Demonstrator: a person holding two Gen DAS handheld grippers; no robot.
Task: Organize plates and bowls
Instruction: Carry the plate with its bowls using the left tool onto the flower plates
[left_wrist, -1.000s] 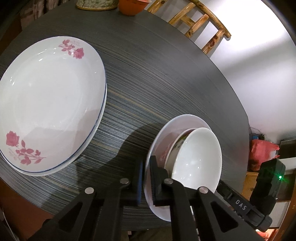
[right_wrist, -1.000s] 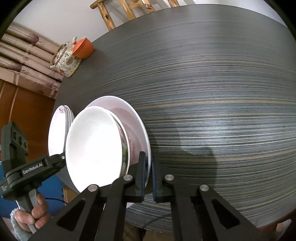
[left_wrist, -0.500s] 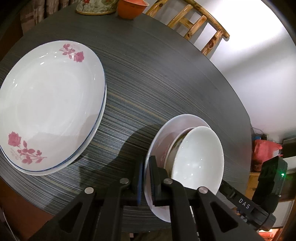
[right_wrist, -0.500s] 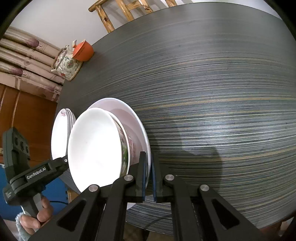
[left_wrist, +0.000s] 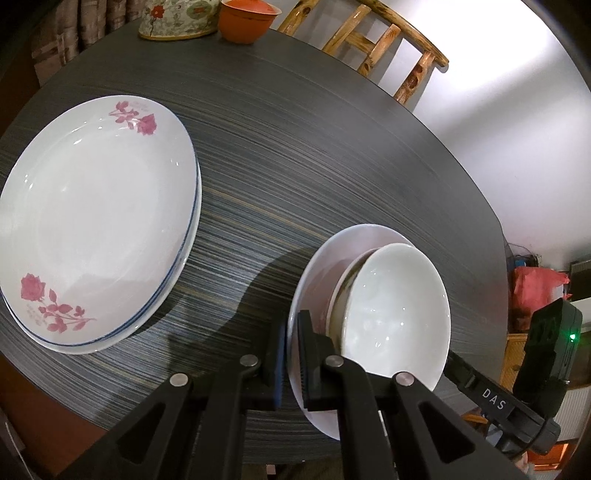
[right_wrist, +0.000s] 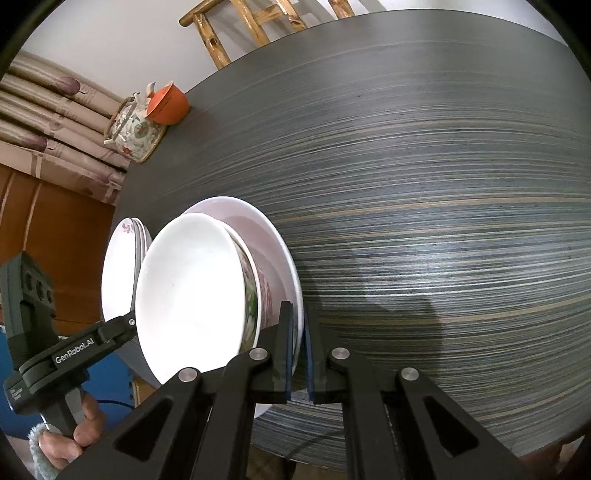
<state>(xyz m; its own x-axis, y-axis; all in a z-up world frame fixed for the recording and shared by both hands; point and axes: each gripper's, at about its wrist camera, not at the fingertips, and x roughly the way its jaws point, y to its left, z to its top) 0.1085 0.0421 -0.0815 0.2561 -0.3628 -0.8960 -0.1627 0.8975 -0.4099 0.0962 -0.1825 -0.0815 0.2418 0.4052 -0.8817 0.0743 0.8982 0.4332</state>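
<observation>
A white plate (left_wrist: 334, 246) carries two nested bowls (left_wrist: 399, 314) and is held at both rims, tilted over the near part of the dark table (left_wrist: 332, 147). My left gripper (left_wrist: 291, 354) is shut on its left rim. My right gripper (right_wrist: 299, 350) is shut on the opposite rim of the same plate (right_wrist: 280, 251), with the bowls (right_wrist: 192, 295) just left of its fingers. A stack of rose-patterned plates (left_wrist: 99, 221) lies on the table to the left, and its edge shows behind the bowls as the plate stack (right_wrist: 125, 266).
A floral teapot (right_wrist: 135, 129) and an orange cup (right_wrist: 168, 105) stand at the table's far edge. A wooden chair (left_wrist: 384, 40) sits behind the table. A hand (right_wrist: 85, 424) grips the left gripper's handle (right_wrist: 55, 354). The striped tabletop (right_wrist: 443, 184) stretches to the right.
The left wrist view has shifted slightly, so more of the teapot and cup shows at the top. Both grips on the plate are unchanged.
</observation>
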